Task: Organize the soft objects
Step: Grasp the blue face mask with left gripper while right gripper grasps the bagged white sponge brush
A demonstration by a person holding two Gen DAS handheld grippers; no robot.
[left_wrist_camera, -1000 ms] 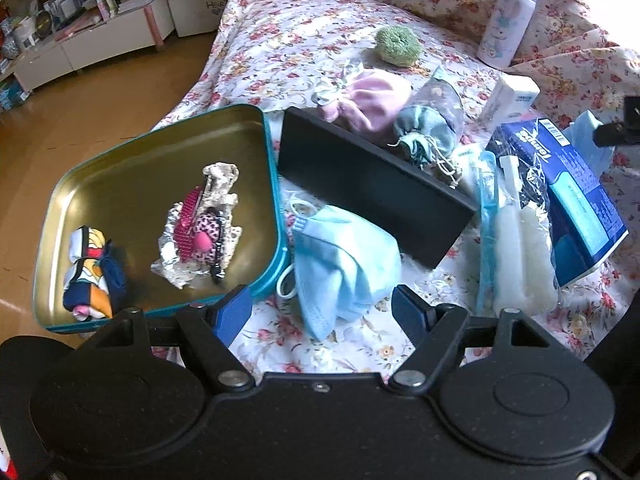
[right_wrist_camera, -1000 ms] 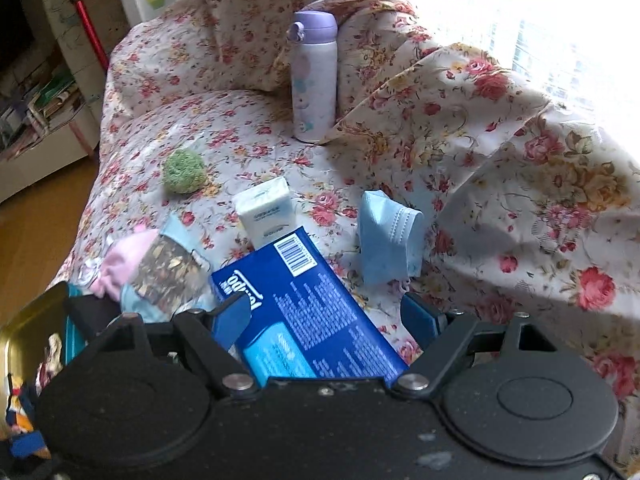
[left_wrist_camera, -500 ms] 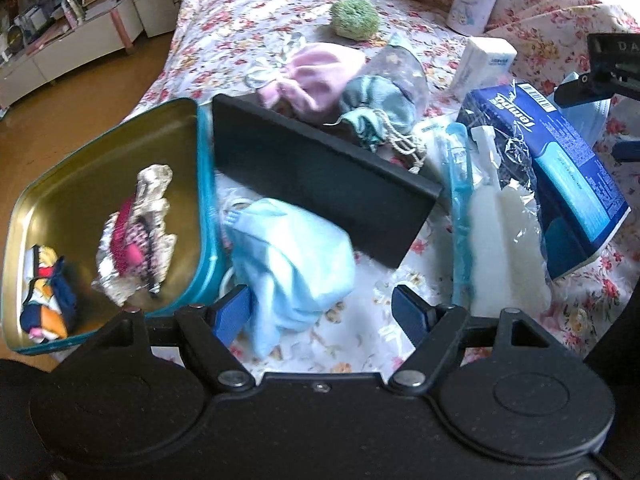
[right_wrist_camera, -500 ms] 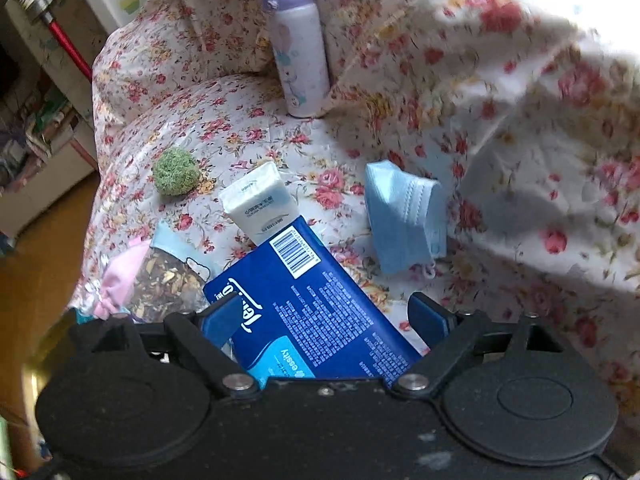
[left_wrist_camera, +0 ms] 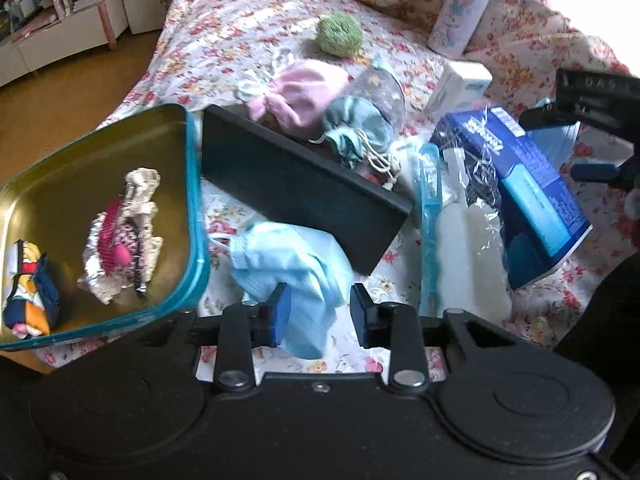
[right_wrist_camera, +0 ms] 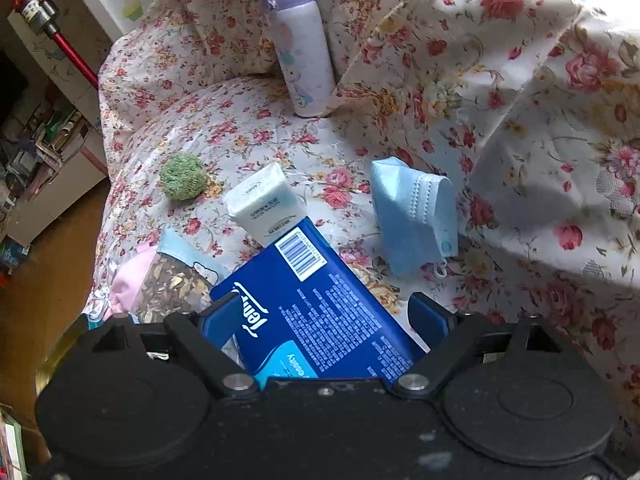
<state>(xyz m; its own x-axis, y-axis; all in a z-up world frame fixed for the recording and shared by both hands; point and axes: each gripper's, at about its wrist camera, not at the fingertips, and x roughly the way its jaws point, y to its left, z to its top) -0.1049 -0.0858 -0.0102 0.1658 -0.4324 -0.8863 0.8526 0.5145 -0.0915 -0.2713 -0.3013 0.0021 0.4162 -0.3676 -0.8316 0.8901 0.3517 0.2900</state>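
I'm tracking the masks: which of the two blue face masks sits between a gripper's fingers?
The crumpled blue face mask beside the teal tin, between the left gripper fingers. The other mask lies apart near the bottle.

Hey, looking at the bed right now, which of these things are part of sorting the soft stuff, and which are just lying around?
Part of the job:
left tongs
light blue face mask between them
second face mask
pink pouch
green pompom
teal tin

Just lying about:
water bottle
blue tissue box
black tablet
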